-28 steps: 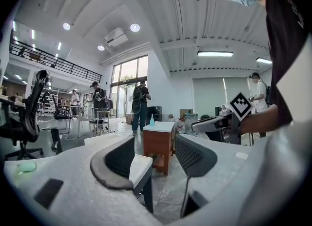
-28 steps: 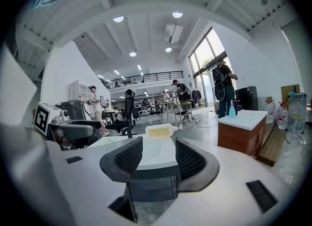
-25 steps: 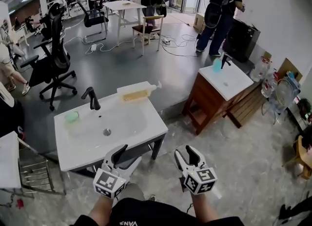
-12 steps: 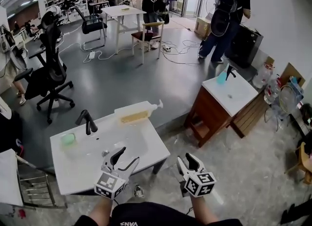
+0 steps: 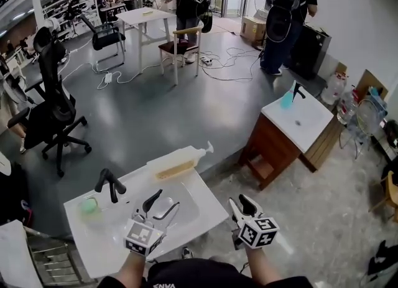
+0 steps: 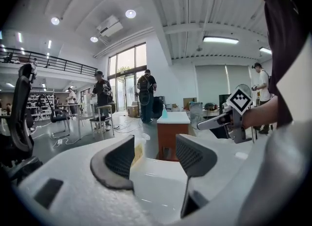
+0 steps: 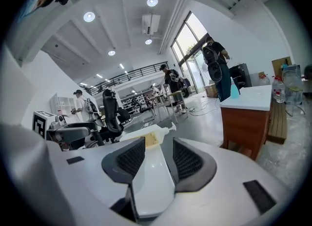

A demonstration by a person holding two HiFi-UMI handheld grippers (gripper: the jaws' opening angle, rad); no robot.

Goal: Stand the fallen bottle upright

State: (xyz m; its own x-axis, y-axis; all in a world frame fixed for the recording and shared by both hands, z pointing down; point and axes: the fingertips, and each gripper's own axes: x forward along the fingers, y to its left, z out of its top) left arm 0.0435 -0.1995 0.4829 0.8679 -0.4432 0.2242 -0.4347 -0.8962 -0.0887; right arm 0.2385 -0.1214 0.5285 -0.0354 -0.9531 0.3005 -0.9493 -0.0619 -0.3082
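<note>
The fallen bottle [image 5: 177, 162], a pale pump bottle with a yellow label, lies on its side along the far edge of the white sink [image 5: 205, 209], nozzle to the right. My left gripper [image 5: 163, 203] hovers open over the basin, well short of the bottle. In the left gripper view the bottle [image 6: 139, 149] shows far off between the left gripper's [image 6: 153, 154] empty jaws. My right gripper [image 5: 244, 206] is open off the sink's right front corner. From the right gripper [image 7: 158, 154] the bottle [image 7: 148, 134] lies ahead, beyond the jaws.
A black faucet [image 5: 111, 184] and a green cup [image 5: 90, 206] stand at the sink's left. A brown cabinet with a white basin top [image 5: 297, 119] is to the right. A metal rack [image 5: 56, 262] sits at the lower left. Office chairs and several people are beyond.
Both grippers have moved forward toward the sink. The left one has come over the basin and the right one has reached the sink's right corner. The bottle has not moved.
</note>
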